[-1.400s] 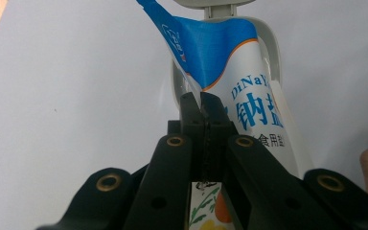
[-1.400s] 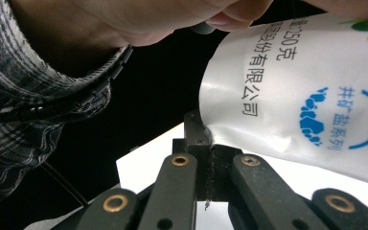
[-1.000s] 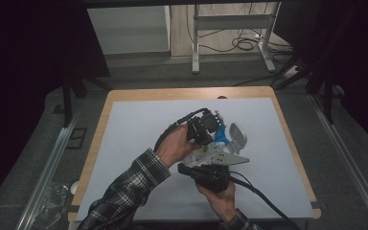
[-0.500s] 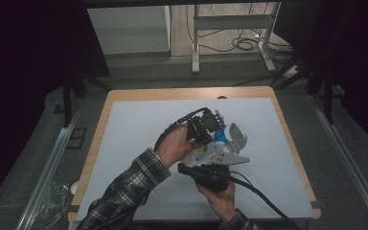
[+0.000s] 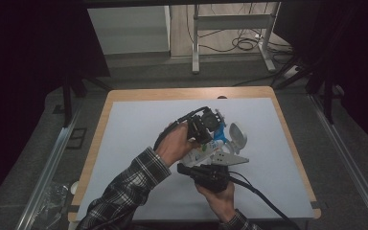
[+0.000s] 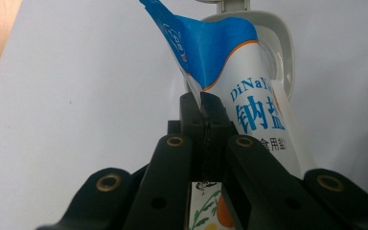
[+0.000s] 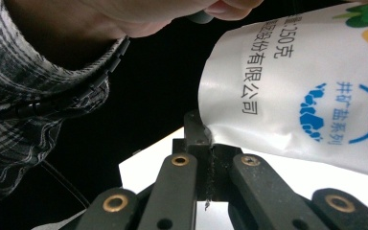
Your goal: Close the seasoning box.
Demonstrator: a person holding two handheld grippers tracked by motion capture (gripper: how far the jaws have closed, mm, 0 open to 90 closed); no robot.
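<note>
A pale grey mat (image 5: pixel 139 143) covers most of the tabletop (image 5: pixel 98 139), leaving a strip of bare wood along the left and far edges. Beyond the far edge the room is dim: a grey floor, a white desk frame (image 5: pixel 230 33) with cables (image 5: pixel 244 44) under it, and dark stands at both sides. A metal rail (image 5: pixel 52 158) runs along the floor on the left.

All the activity sits near the middle of the mat, slightly toward the right. The left tongs (image 5: pixel 206 127) are clenched on the blue upper edge of a white salt pouch (image 6: pixel 249 105), which is held up off the mat over a white scoop-shaped dish (image 6: pixel 280 52). The right tongs (image 5: pixel 211 167) are clenched on a lower corner of the same pouch, near the person's left hand (image 5: pixel 175 143) and plaid sleeve (image 5: pixel 124 191).

Wide open mat lies to the left, to the far side and to the right of the hands.
</note>
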